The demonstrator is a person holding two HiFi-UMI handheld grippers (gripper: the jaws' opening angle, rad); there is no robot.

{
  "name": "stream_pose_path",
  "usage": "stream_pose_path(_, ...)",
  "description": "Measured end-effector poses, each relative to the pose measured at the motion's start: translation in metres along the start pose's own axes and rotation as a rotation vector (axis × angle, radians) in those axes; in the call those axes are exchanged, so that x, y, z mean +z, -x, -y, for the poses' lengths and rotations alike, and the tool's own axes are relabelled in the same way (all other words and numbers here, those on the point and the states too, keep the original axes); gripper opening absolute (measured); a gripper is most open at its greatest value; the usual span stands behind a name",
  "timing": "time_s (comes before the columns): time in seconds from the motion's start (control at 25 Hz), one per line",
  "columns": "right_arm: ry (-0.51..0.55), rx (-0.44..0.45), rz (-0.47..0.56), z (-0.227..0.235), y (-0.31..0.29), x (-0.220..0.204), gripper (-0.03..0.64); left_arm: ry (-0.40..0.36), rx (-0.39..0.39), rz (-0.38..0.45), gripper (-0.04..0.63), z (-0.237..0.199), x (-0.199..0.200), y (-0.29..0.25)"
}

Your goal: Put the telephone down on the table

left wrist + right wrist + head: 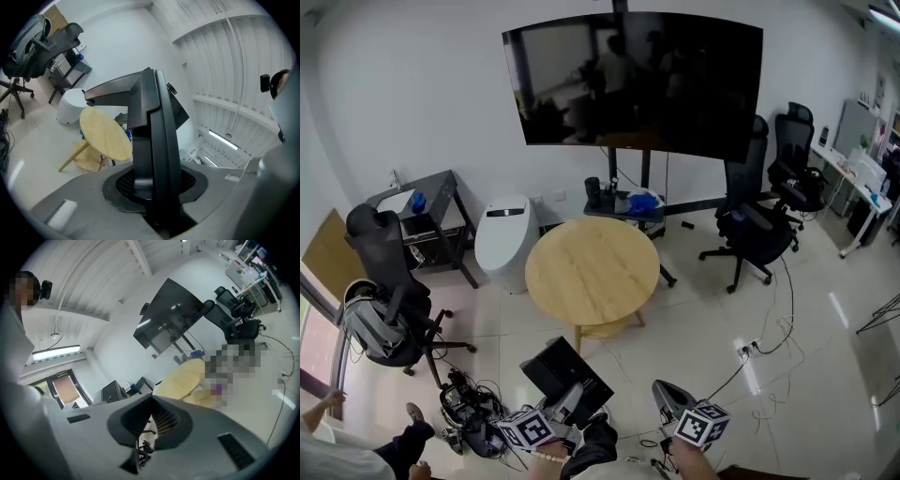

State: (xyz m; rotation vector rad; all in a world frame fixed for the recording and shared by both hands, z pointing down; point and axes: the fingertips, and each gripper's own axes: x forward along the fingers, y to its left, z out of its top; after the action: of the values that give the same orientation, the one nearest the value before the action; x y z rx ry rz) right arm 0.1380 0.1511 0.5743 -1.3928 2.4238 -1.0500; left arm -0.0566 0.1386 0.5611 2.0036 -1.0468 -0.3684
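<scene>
while l gripper [569,403] clamps telephone [154,140], r gripper [669,397] closed, empty.

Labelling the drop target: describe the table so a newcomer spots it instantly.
Start at the large dark curved screen on the white wall. On the tiled floor just in front of it sits the round light-wood table. Its neighbours are a white rounded appliance on its left and black office chairs on its right; it alone is wooden and circular.

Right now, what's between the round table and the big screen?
In the head view, a low shelf with a blue thing on it stands between the table and the screen.
</scene>
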Motion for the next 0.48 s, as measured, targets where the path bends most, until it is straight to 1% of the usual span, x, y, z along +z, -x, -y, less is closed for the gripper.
stream_pose_path(0.16, 0.009, -0.018, -0.012, 0.014, -0.028, 0.020, 0.002, 0.003, -0.013, -0.017, 0.163, -0.016, 0.019, -0.040)
stream_pose_path(0.28, -0.002, -0.029, -0.003, 0.023, -0.054, 0.038, 0.002, 0.001, -0.023, -0.030, 0.163, -0.025, 0.039, -0.069)
stream_pose_path(0.48, -0.006, -0.046, -0.013, 0.029, -0.095, 0.063, 0.002, 0.006, -0.023, -0.056, 0.163, -0.041, 0.072, -0.105)
